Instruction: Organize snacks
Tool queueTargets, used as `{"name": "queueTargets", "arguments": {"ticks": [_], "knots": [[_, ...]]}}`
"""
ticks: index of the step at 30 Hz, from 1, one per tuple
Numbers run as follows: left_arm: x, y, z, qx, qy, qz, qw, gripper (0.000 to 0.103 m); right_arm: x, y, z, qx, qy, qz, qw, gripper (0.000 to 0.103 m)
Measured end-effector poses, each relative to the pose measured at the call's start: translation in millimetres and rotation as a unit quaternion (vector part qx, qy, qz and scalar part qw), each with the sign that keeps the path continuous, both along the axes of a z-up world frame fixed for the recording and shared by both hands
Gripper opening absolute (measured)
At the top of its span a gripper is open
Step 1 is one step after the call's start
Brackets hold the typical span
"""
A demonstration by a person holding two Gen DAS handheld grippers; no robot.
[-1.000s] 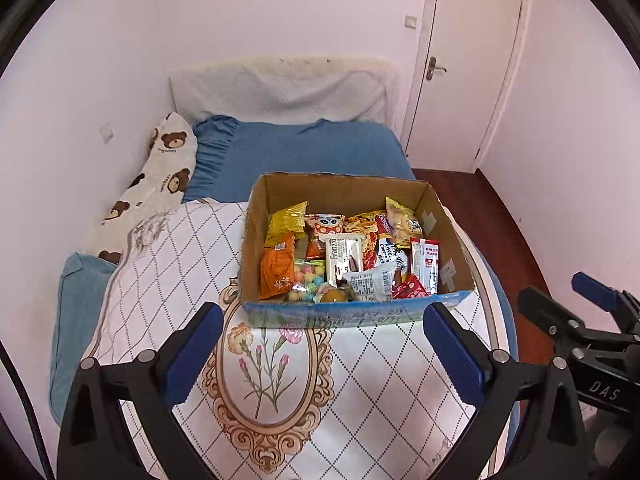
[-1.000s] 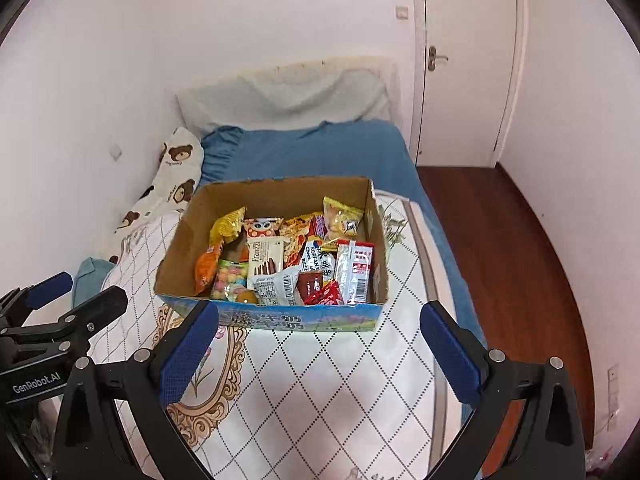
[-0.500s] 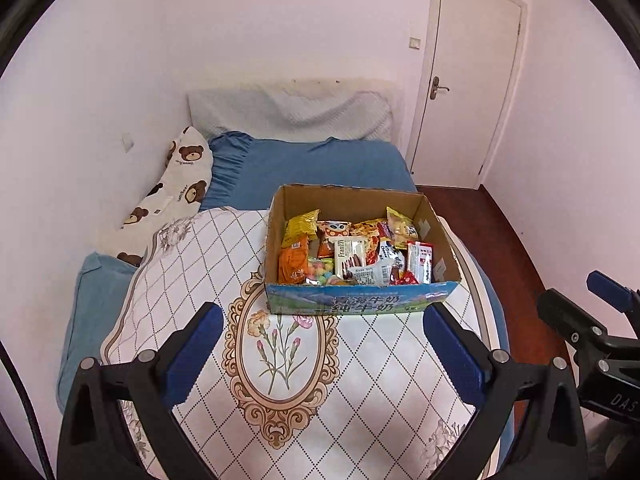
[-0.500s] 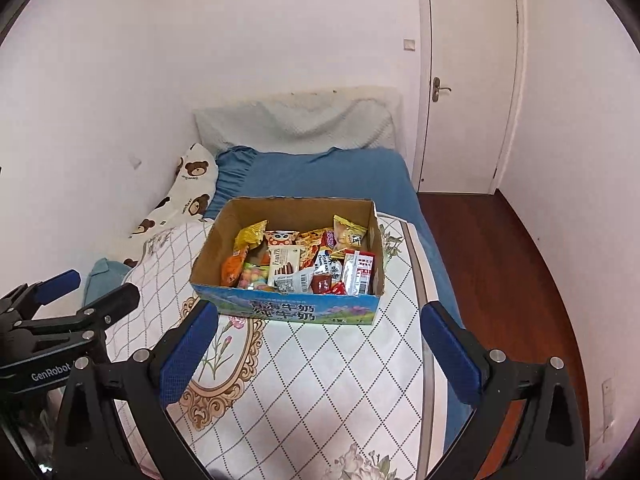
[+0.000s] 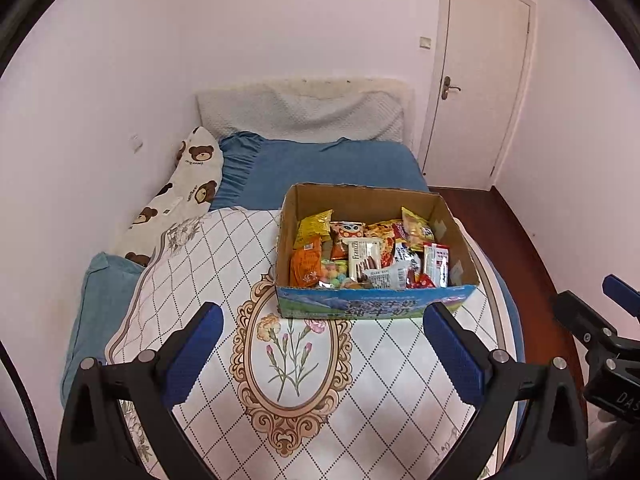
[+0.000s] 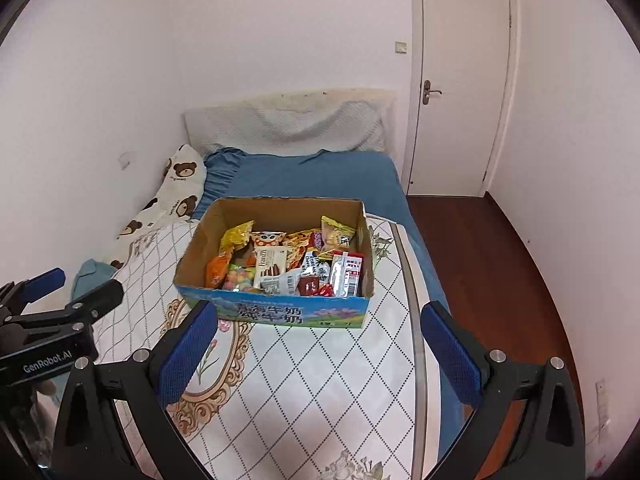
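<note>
A quilted floral mat [image 5: 304, 396] covers the near bed. Blue sheet [image 5: 332, 168], bear-print pillow [image 5: 188, 192] and white headboard cushion [image 5: 300, 110] lie behind. Closed door [image 5: 476, 80] stands right.

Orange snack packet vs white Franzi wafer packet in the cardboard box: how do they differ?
Colour: the orange snack packet is plain bright orange, while the white Franzi wafer packet is white with brown wafer pictures.
Place: the orange packet lies against the left wall of the cardboard box; the Franzi packet sits near the middle.
Shape: the orange one looks puffy and crumpled, the Franzi one flat and rectangular.
Shared: both sit in the box, untouched by either tool.
</note>
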State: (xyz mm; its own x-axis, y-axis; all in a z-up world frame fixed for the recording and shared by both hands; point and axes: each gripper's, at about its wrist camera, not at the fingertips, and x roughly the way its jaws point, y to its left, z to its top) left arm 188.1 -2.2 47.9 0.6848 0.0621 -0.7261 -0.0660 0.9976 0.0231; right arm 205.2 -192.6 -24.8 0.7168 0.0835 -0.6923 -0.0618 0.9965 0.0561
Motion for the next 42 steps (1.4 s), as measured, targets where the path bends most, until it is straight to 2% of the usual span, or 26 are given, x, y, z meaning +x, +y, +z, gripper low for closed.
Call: {"name": "queueTargets", "arguments": {"ticks": [6,12,16,22,42], "knots": [[19.6,3.0,-15.3,-0.001,0.002,0.008,1.0,0.103,23.0,-2.2,-17.0,-0.007,-0.001,-0.011,1.0,0.103],[42.2,1.0,-34.2,-0.002,0.025,0.01,0.9996,0.103,50.2,-1.0,-37.1,-0.004,0.012,-0.013,1.0,0.103],[56.3,-2.9,-44.1,0.015,0.028,0.01,0.9994,0.103,66.3,-1.3,-51.8,0.002,0.021,-0.017,1.0,0.103],[70.6,-2.7,-56.4,0.016,0.039,0.01,0.9991,0.103,81.3,-2.9,-63.9,0.004,0.03,-0.023,0.999,0.103],[83.5,-7.4,-61.3,0.009,0.043,0.006,0.999,0.103,94.9,-4.5,-71.3,0.009,0.042,-0.017,0.999,0.103]]}}
